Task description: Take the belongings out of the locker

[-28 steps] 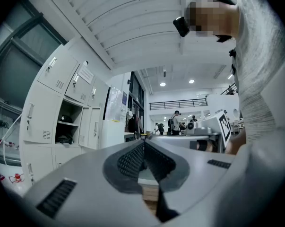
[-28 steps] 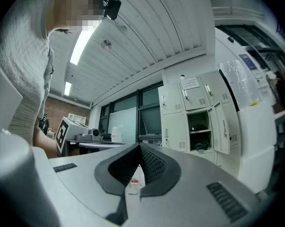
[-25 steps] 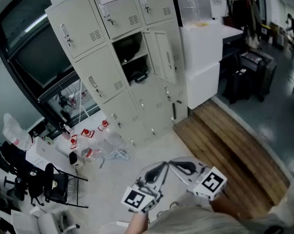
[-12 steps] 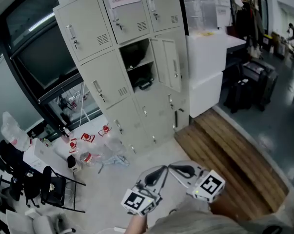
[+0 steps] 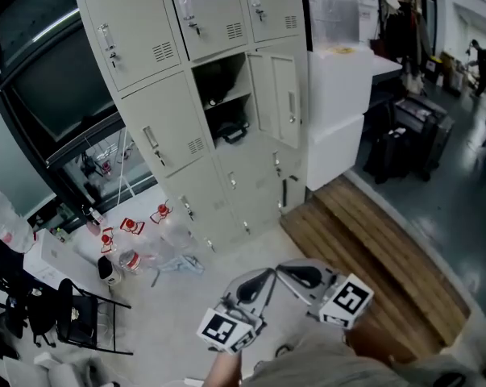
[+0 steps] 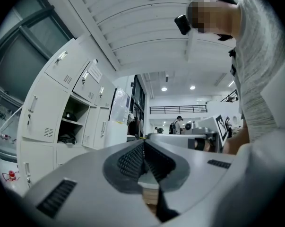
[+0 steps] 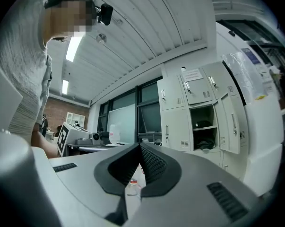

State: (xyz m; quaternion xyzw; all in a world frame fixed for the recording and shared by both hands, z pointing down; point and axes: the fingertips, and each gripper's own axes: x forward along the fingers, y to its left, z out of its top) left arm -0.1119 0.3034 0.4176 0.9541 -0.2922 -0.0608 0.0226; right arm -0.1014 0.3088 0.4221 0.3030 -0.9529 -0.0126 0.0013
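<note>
The beige locker bank (image 5: 166, 127) stands ahead, with one middle compartment (image 5: 221, 103) open and its door (image 5: 280, 97) swung to the right. A dark item (image 5: 213, 77) sits on its upper shelf and a black bag (image 5: 232, 131) lies below. The same open compartment (image 6: 69, 126) (image 7: 203, 129) appears in both gripper views. My left gripper (image 5: 267, 276) (image 6: 143, 144) and right gripper (image 5: 281, 268) (image 7: 140, 146) are held low, side by side, well short of the locker. Both are shut with nothing between their jaws.
White cabinets (image 5: 339, 95) stand right of the lockers, with black cases (image 5: 408, 135) beyond. A wooden platform (image 5: 363, 248) lies on the floor at right. Bottles and red-labelled clutter (image 5: 134, 244) sit at the locker's foot, a black chair (image 5: 73, 317) at left. A person (image 5: 476, 55) is far off.
The lockers have shifted in the head view and look slightly nearer. Both grippers travelled with the person toward the lockers, still shut and side by side.
</note>
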